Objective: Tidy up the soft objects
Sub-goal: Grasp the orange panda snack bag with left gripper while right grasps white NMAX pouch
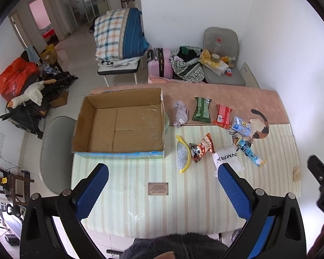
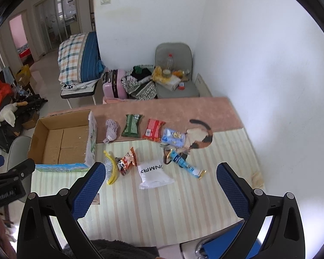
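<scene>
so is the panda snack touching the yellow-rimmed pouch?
Touching. In the left wrist view the panda snack overlaps the yellow edge of the pouch, no mat showing between them; the right wrist view shows the same overlap.

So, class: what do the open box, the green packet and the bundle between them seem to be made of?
Box: brown corrugated cardboard, matte, with visible flap seams inside.
Green packet: likely plastic film, slightly glossy, with crimped ends.
Lilac bundle: probably soft fabric, matte and crumpled into folds.
</scene>
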A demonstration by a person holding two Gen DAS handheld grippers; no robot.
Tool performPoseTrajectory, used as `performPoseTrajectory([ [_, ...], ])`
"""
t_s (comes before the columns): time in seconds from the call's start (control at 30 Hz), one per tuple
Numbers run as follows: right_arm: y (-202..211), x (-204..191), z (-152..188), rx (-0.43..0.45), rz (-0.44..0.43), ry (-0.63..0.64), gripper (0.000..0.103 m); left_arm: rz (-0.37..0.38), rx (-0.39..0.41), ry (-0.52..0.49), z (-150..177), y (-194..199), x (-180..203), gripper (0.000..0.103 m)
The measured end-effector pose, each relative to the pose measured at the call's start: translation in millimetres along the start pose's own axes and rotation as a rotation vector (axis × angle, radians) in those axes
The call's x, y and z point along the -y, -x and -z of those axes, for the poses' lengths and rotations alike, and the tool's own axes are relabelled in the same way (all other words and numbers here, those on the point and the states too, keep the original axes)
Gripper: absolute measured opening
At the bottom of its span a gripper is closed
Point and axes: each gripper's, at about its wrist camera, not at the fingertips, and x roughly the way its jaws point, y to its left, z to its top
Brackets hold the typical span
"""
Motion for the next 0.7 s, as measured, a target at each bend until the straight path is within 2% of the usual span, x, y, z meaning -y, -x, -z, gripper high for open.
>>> performPoseTrajectory([
  [0.13,-63,23,-5,-0.097,0.032,-0.033,0.103,-0.03,-0.091,-0.067,-22,-68,23,0.103],
  [0.17,-82,29,-6,-0.127,0.031,-0.046,0.103,-0.007,-0.13,-0.081,-26,-88,29,0.103],
  [0.3,-175,36,4,-0.273,-0.023,-0.023,0.103,0.017,-0.256,-0.131,-33,-163,56,0.103],
  [0.47,-301,3,34,-0.434,-0.087,0.101,0.103,-0.059,-0.333,-0.304,-35,-241,93,0.103],
  [0.6,-381,-24,56,-0.536,-0.097,0.158,0.103,-0.073,-0.396,-0.427,-36,-285,108,0.103],
  [0.7,-423,-34,73,-0.622,-0.118,0.162,0.103,-0.087,-0.431,-0.52,-34,-309,119,0.103],
])
